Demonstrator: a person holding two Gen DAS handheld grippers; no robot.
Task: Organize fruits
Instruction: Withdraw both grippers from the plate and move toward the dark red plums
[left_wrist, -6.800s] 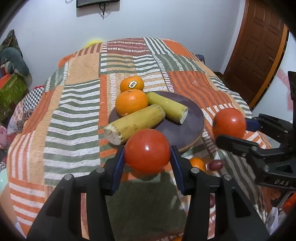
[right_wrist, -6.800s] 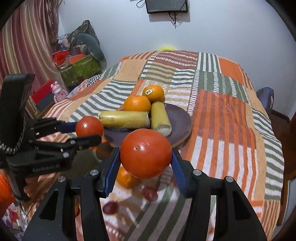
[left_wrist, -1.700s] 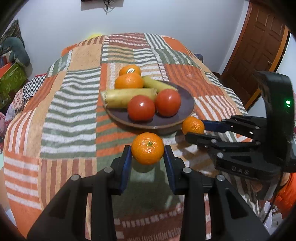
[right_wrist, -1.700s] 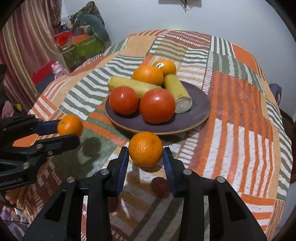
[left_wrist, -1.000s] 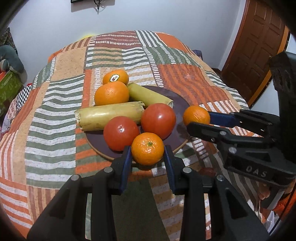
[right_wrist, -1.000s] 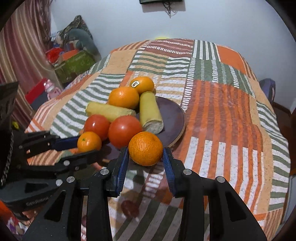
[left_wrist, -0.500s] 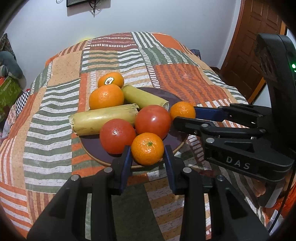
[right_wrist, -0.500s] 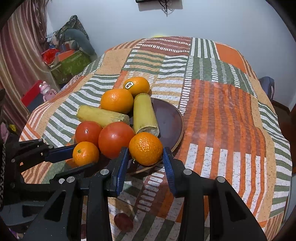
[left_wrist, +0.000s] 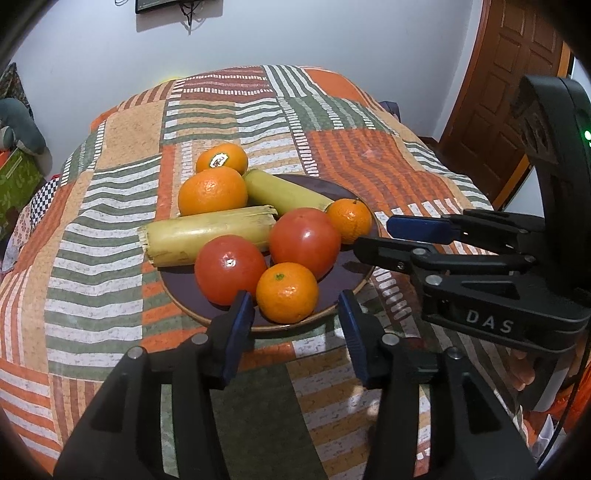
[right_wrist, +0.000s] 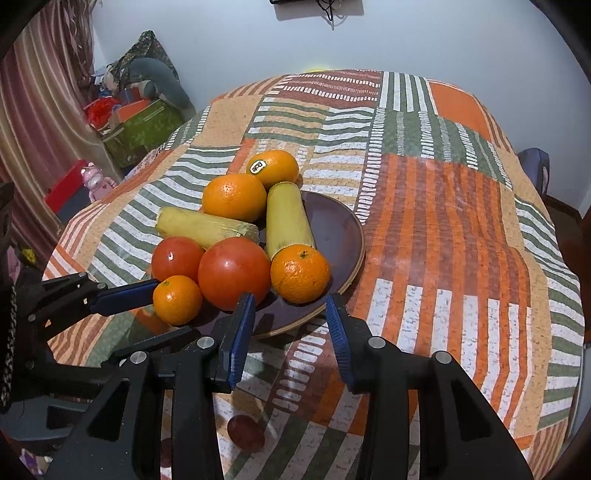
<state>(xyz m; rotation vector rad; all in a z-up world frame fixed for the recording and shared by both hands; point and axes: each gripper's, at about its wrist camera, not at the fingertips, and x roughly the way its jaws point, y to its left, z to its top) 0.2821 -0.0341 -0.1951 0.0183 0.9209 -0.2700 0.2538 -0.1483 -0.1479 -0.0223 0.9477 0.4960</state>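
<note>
On the plate's near rim sit two small oranges, each between spread, empty fingers of the left gripper and right gripper; a careless nudge could roll either off.

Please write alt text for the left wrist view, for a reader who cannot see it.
The open left gripper flanks a small orange mandarin resting on a dark round plate with two red tomatoes, oranges and yellow-green cane pieces. The open right gripper reaches in beside another mandarin.
</note>
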